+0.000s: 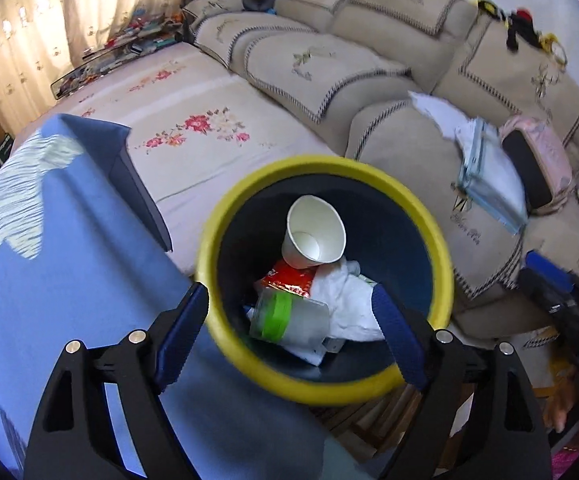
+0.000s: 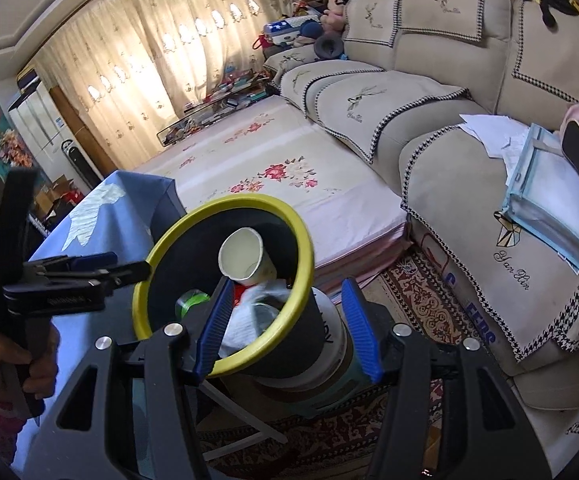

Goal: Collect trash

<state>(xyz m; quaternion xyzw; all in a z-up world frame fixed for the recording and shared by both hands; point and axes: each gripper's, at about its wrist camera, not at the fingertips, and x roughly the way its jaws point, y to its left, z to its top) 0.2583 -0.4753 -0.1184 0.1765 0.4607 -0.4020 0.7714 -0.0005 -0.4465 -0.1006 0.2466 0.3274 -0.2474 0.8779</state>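
Note:
A dark bin with a yellow rim (image 1: 445, 272) holds a white paper cup (image 1: 313, 236), a red wrapper (image 1: 289, 280), a clear bottle with a green label (image 1: 281, 316) and crumpled white tissue (image 1: 349, 304). My left gripper (image 1: 289, 332) is open, its jaws straddling the bin's near rim, empty. My right gripper (image 2: 289, 328) straddles the bin's rim (image 2: 225, 364) and wall, one blue finger (image 2: 217, 320) inside and one outside. The cup (image 2: 245, 260) and tissue (image 2: 249, 320) show inside the bin.
The bin stands beside a table with a blue cloth (image 1: 49, 280). A beige sofa (image 1: 369, 60) with papers and a pink bag (image 1: 537, 160) is behind. A floral mat (image 2: 269, 168) and a patterned rug (image 2: 421, 300) cover the floor.

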